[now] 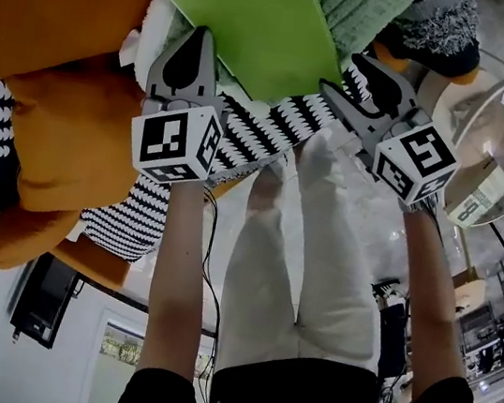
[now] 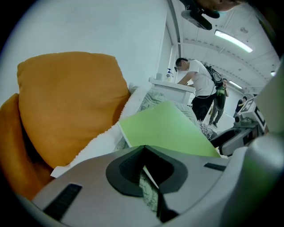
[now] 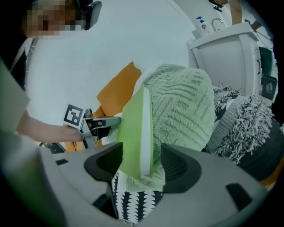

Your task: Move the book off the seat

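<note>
1. The green book (image 1: 257, 21) lay slanted on a green knitted cushion (image 1: 359, 4) on the seat. Its near edge rested over a black-and-white zigzag fabric (image 1: 263, 131).
2. The left gripper (image 1: 199, 45) sat at the book's left edge with its jaws pressed together. A thin pale edge showed in the slit between them, but whether that was the book's cover could not be told.
3. The right gripper (image 1: 351, 83) had its jaws spread. The book's edge stood between them with a gap on either side, so it was not gripped.
4. Risk: a lift at this point would probably give the book too little hold, and it could swing or slide down the soft slope.
5. Risk: closing the right jaws might catch the knit or the zigzag fabric underneath and drag it along.
6. Count: one book, two grippers, one green knitted cushion, one zigzag fabric and at least two orange cushions (image 1: 64, 128).
</note>
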Demonstrator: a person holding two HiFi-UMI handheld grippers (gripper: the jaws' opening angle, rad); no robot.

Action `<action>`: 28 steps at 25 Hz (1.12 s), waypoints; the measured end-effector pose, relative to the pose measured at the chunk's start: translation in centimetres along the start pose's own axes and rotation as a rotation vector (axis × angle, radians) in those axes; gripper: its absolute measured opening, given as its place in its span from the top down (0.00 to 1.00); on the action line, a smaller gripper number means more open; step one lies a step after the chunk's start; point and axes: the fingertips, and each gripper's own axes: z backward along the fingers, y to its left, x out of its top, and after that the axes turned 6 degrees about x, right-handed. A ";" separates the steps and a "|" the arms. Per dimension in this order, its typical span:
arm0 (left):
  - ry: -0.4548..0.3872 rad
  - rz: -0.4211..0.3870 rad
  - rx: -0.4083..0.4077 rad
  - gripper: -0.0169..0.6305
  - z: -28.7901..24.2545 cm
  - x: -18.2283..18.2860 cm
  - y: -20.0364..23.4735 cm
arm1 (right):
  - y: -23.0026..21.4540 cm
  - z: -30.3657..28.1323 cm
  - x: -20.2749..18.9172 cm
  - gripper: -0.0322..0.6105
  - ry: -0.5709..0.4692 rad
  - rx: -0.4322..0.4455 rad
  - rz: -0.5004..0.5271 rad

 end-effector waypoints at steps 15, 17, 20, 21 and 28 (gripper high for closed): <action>0.063 0.102 -0.025 0.96 -2.3 -0.4 1.9 | 2.7 -3.3 -2.7 0.54 0.100 0.186 -0.048; 0.066 0.106 -0.040 0.96 -2.3 -0.6 2.2 | 3.5 -4.3 -2.8 0.54 0.105 0.207 -0.041; 0.071 0.109 -0.057 0.96 -2.1 -1.2 2.6 | 4.5 -5.8 -2.9 0.55 0.106 0.231 -0.033; 0.072 0.108 -0.061 0.96 -2.2 -1.4 2.5 | 4.5 -6.2 -2.8 0.54 0.104 0.237 -0.032; 0.052 0.098 -0.070 0.96 -3.7 -1.2 1.2 | 2.5 -7.7 -1.1 0.55 0.089 0.226 -0.062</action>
